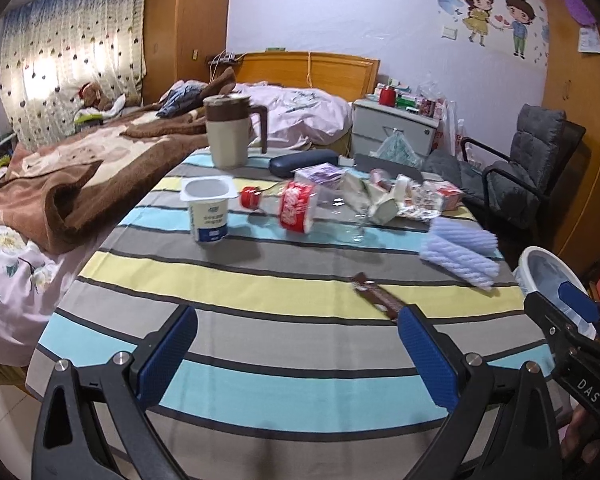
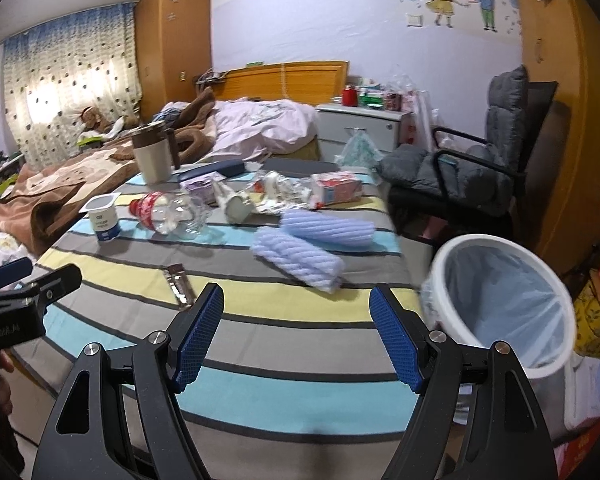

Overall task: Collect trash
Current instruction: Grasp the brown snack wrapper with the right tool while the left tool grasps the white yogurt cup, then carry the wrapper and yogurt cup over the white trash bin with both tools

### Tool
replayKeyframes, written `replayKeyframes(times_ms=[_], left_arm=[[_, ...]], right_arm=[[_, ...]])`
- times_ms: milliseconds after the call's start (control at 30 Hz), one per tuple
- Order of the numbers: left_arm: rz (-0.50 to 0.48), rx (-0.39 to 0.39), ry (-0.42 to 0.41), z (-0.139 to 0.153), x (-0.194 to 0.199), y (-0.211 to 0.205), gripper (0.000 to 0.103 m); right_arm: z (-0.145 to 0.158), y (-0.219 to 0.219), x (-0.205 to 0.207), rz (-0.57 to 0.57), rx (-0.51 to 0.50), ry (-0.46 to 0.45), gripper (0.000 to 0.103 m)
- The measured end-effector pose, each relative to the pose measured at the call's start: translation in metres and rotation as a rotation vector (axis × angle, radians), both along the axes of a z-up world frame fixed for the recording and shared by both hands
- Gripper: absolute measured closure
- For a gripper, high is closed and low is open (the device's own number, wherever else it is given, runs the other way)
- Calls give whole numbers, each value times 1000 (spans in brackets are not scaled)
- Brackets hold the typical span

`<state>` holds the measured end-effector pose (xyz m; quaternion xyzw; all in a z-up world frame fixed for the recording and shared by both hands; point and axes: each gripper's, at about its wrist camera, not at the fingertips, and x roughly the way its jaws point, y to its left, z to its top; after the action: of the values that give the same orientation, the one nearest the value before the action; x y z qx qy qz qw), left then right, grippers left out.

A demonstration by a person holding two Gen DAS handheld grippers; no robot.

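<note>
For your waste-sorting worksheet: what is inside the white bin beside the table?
The white bin holds a pale, translucent liner, and no trash shows in the part that can be seen. The near rim hides its bottom.

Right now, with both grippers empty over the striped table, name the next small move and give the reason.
Probably ease the right gripper forward and slightly left to the brown wrapper. It lies flat on the striped cloth, nearest of the trash, just ahead of the open jaws. The lined bin stands at the table's right edge, on the same side for the drop. The left gripper is also open and empty.
</note>
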<state>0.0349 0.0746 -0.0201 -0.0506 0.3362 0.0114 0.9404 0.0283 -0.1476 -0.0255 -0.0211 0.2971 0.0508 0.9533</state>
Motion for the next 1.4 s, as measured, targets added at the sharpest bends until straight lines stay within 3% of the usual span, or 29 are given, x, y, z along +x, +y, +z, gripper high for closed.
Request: replayKeyframes(times_ms=[133, 367, 500, 600, 900, 1267, 1367, 1400], left_arm=[[7, -16, 17, -6, 9, 21, 1], [6, 38, 16, -11, 32, 48, 6], [30, 2, 45, -20, 58, 70, 10], [43, 1, 22, -19, 73, 82, 10], [73, -11, 90, -35, 124, 98, 10], [66, -13, 130, -45, 158, 100, 27], [61, -11, 132, -47, 161, 99, 34], [58, -14, 134, -48, 162, 99, 42]], right_arm=[[-9, 14, 12, 78, 17, 31, 27], [-30, 40, 32, 163, 23, 116, 27], [-40, 51, 44, 185, 5, 172, 37], [-43, 55, 50, 205, 6, 206, 38], [-46, 69, 57, 246, -36, 230, 49], [-52, 72, 70, 258, -54, 286, 71], [-52, 71, 69, 260, -48, 288, 78], [-52, 72, 69, 261, -46, 289, 80]])
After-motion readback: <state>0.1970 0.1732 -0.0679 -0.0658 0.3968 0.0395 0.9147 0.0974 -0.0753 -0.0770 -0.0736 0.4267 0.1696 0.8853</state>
